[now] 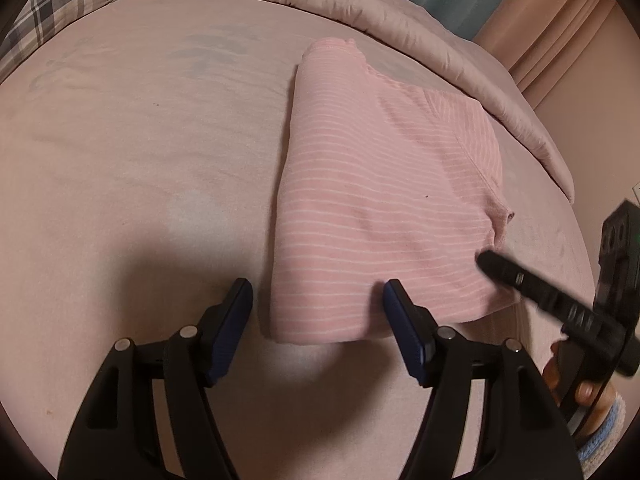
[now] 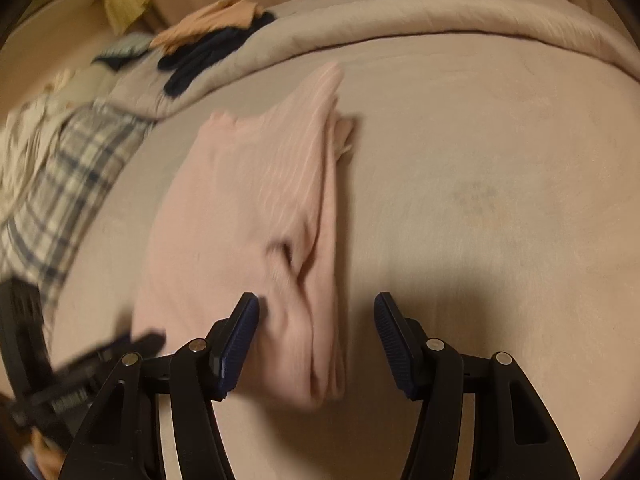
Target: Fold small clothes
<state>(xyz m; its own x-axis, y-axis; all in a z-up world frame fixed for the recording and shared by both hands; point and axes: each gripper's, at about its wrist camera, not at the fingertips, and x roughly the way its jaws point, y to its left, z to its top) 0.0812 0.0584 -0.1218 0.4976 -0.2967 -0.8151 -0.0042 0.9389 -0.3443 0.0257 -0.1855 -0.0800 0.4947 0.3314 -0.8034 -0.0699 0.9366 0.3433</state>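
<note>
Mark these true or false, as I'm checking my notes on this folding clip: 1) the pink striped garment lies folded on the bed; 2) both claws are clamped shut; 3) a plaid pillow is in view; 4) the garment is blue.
1) True: the pink striped garment lies folded on the bed sheet.
2) False: the left claw and right claw both stand open, gripping nothing.
3) True: a plaid pillow shows.
4) False: it is pink.
</note>
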